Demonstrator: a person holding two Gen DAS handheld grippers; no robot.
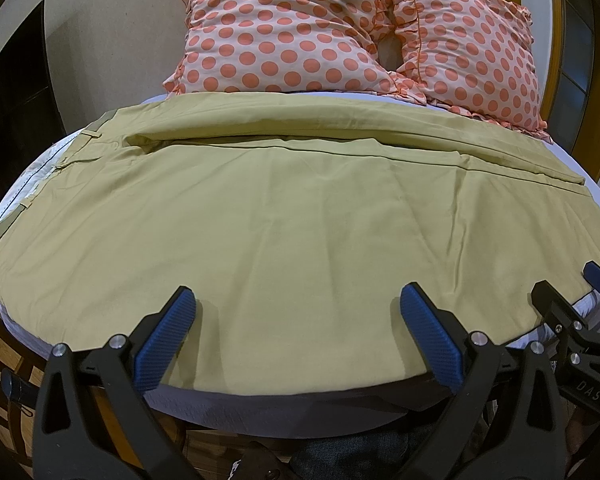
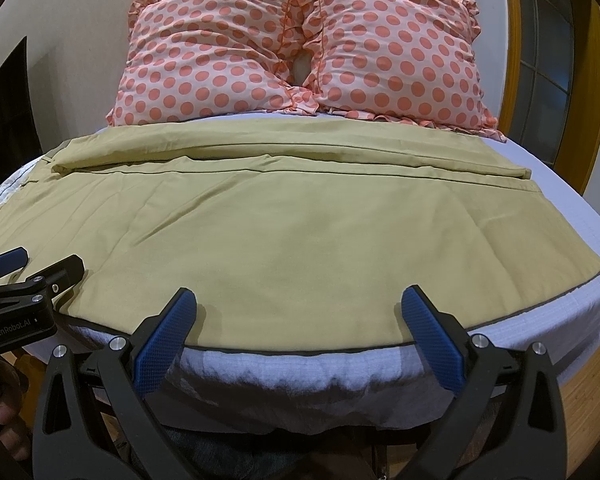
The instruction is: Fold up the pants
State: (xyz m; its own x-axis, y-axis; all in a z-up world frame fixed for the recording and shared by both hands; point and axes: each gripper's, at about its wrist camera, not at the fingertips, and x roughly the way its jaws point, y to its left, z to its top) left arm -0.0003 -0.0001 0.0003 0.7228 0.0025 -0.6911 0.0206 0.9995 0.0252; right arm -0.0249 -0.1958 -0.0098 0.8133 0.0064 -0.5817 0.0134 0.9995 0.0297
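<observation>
A: Where the khaki cotton pants [image 1: 284, 216] lie spread sideways over the white-sheeted bed [image 2: 572, 292], we see the waistband toward 9 o'clock and the leg hems toward 3 o'clock, one leg lying beyond the other.

B: We agree. Our left claw [image 1: 298, 336] hangs at 6 o'clock in its own view, spread wide, its blue ribbed pads [image 1: 168, 336] just above the near edge of the cloth and gripping nothing.

A: Our right claw [image 2: 298, 336] is equally wide apart at 6 o'clock in its view, over the near hem where the cloth meets the sheet, also empty.

B: Each claw shows in the other's view, at 3 and at 9 o'clock.

A: At 12 o'clock, beyond the pants, we see two pink pillows with orange polka dots and frilled edges [image 2: 300, 52] leaning side by side.
</observation>
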